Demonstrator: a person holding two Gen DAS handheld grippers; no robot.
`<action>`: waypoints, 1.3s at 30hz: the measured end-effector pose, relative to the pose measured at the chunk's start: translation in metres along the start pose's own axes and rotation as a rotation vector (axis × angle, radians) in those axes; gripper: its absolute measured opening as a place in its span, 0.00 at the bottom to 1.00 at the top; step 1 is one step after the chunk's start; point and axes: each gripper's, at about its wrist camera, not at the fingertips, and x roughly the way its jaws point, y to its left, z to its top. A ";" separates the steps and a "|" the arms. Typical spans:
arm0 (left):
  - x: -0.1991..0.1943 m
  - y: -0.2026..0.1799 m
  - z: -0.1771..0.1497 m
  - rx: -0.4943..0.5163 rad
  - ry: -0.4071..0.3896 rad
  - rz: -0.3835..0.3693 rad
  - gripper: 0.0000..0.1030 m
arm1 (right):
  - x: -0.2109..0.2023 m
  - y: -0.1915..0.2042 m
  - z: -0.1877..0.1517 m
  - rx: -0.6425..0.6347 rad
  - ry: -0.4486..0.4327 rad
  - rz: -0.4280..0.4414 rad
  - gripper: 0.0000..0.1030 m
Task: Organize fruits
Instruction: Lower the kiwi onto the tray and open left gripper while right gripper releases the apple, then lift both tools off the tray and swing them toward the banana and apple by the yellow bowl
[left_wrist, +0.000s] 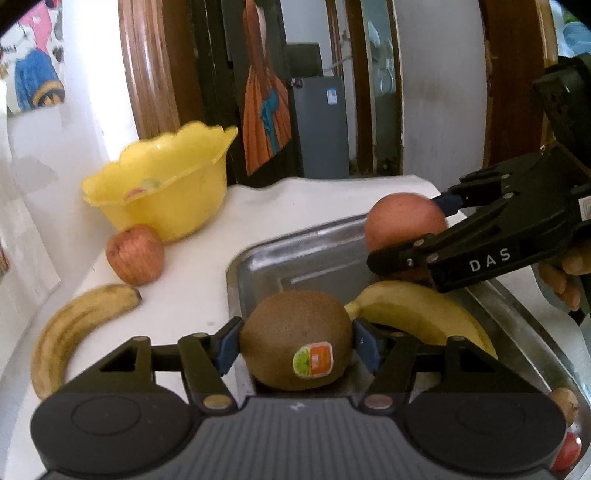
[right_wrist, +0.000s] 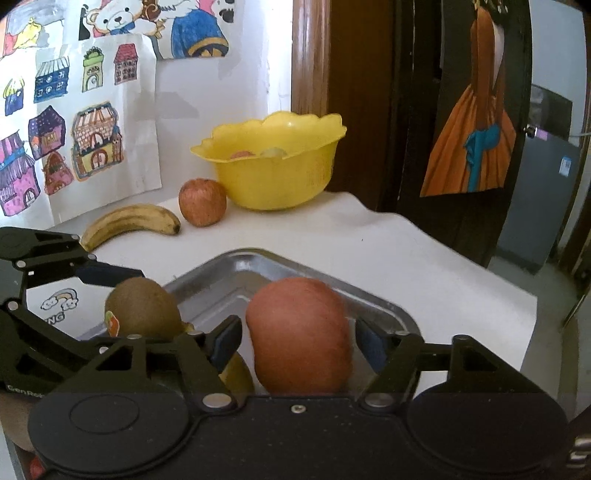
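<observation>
My left gripper (left_wrist: 295, 341) is shut on a brown kiwi (left_wrist: 295, 339) with a sticker, held above the near left corner of a steel tray (left_wrist: 266, 258). My right gripper (right_wrist: 297, 338) is shut on a red apple (right_wrist: 299, 336) above the tray (right_wrist: 384, 306); it shows in the left wrist view (left_wrist: 417, 225) with the apple (left_wrist: 402, 218). The kiwi also shows in the right wrist view (right_wrist: 142, 308). A yellow banana (left_wrist: 417, 310) lies in the tray. A yellow bowl (left_wrist: 166, 184) with some fruit inside stands at the back left.
A second red apple (left_wrist: 135, 254) and a spotted banana (left_wrist: 77, 328) lie on the white table (left_wrist: 195, 288) left of the tray, in front of the bowl. Small fruits (left_wrist: 565, 402) sit at the tray's near right corner. A wall with drawings (right_wrist: 74, 129) is behind.
</observation>
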 end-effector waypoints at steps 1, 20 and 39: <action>-0.004 0.000 0.001 0.003 -0.011 0.008 0.71 | -0.003 0.001 0.001 0.001 -0.003 -0.002 0.74; -0.158 0.028 -0.008 -0.120 -0.239 0.145 1.00 | -0.176 0.093 -0.009 0.045 -0.253 -0.113 0.99; -0.291 0.042 -0.107 -0.185 -0.241 0.189 1.00 | -0.282 0.243 -0.109 0.206 -0.140 -0.246 0.99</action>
